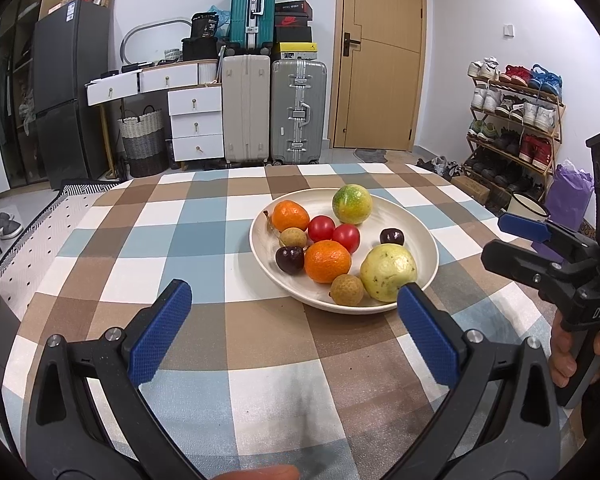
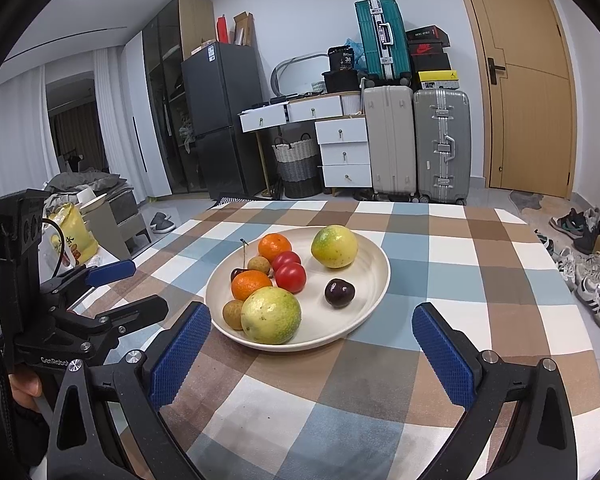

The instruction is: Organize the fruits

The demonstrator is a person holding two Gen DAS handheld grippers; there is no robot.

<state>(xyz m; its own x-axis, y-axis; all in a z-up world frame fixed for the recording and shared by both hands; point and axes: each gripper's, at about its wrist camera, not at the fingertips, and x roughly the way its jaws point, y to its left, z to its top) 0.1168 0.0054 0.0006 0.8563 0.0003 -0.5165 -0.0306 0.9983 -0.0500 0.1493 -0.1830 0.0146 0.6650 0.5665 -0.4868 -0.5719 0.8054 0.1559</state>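
Observation:
A cream plate [image 1: 424,236] [image 2: 374,292] sits on the checked tablecloth and holds several fruits: two yellow-green guavas [image 1: 388,273] [image 1: 352,204], two oranges [image 1: 327,261] [image 1: 290,215], two red tomatoes [image 1: 346,237], two longans [image 1: 347,289], two dark cherries [image 1: 391,236] [image 2: 339,292]. My left gripper [image 1: 294,304] is open and empty, just short of the plate's near rim. My right gripper [image 2: 311,322] is open and empty, jaws either side of the plate's near edge. Each gripper shows in the other's view, the right one [image 1: 512,240] and the left one [image 2: 136,284].
The table [image 1: 204,248] carries a blue, brown and white checked cloth. Beyond it stand suitcases [image 1: 298,112], white drawers [image 1: 196,120], a fridge [image 1: 72,92], a door [image 1: 380,52] and a shoe rack [image 1: 512,120]. Shoes [image 2: 588,280] lie on the floor at right.

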